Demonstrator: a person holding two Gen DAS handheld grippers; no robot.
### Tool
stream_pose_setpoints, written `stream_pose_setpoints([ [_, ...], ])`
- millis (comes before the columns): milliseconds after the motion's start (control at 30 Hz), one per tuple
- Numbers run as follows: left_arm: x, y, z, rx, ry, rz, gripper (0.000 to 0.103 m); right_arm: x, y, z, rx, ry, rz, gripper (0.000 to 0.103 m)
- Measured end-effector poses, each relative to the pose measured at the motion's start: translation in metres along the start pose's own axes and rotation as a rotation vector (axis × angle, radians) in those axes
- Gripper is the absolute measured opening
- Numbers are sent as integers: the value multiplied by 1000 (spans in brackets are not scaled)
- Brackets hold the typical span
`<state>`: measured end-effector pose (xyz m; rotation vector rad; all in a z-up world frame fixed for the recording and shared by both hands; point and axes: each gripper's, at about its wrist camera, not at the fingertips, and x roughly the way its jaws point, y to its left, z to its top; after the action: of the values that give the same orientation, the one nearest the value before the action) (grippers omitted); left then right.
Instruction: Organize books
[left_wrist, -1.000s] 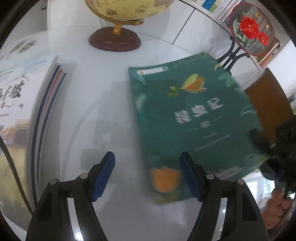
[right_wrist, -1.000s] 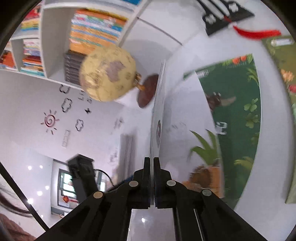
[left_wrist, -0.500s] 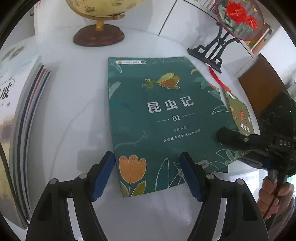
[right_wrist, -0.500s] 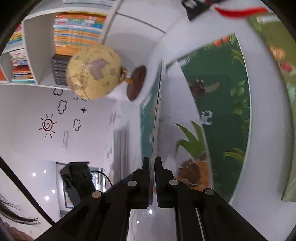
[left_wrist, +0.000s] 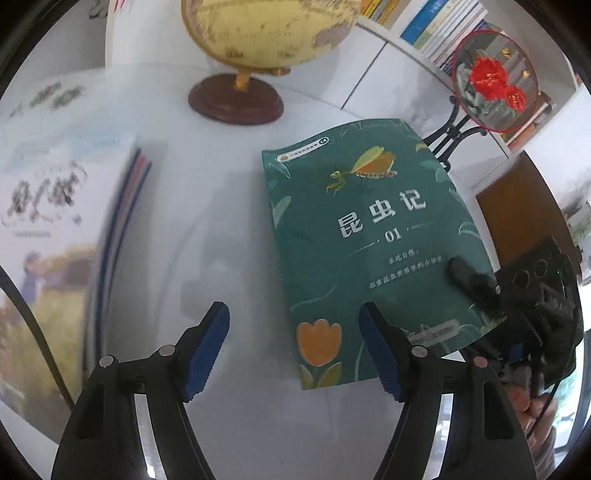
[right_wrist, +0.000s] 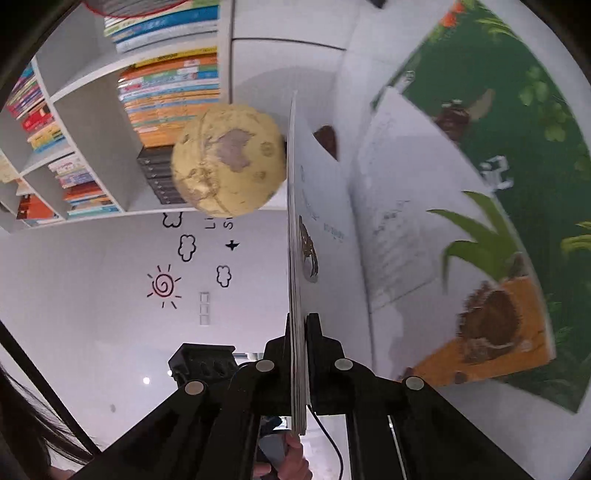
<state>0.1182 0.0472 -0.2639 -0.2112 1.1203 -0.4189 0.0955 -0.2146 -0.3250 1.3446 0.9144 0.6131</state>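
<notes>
Book stack (left_wrist: 55, 206) blurred; globe (left_wrist: 266, 29) top cropped

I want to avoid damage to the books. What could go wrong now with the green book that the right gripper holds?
1. The right gripper pinches the green book only at one edge, so it may sag, bend or slip out.
2. The globe and the fan ornament stand close behind; a swing could hit them.

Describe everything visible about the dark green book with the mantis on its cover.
The dark green book is a thin paperback with a glossy cover: an orange-winged mantis, white Chinese title, "01", an orange tulip at the bottom and pale leaves. It is lifted off the white table, its cover slightly bowed, pinched at its right edge by the shut right gripper. The right wrist view shows it edge-on, white pages fanning below. The open left gripper does not touch it.
</notes>
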Motion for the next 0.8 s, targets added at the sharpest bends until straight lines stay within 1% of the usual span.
stream_pose_setpoints([
  [133,-11,4,8,-13,-12,6,70,4,17,-2,26,-6,85,4],
  [200,-19,5,12,-13,-32,3,70,3,30,-3,10,-15,98,4],
  [267,-29,6,17,-19,-54,-6,70,1,40,-3,9,-24,129,4],
  [400,-37,8,27,-19,-62,-12,70,1,50,-1,11,-35,150,4],
  [500,-43,6,32,-27,-72,-40,70,0,59,-3,15,-39,197,4],
  [733,-65,8,41,-64,-98,-59,70,7,83,-8,-18,-27,218,4],
  [800,-75,12,44,-68,-115,-51,70,9,91,-10,-28,-20,233,4],
])
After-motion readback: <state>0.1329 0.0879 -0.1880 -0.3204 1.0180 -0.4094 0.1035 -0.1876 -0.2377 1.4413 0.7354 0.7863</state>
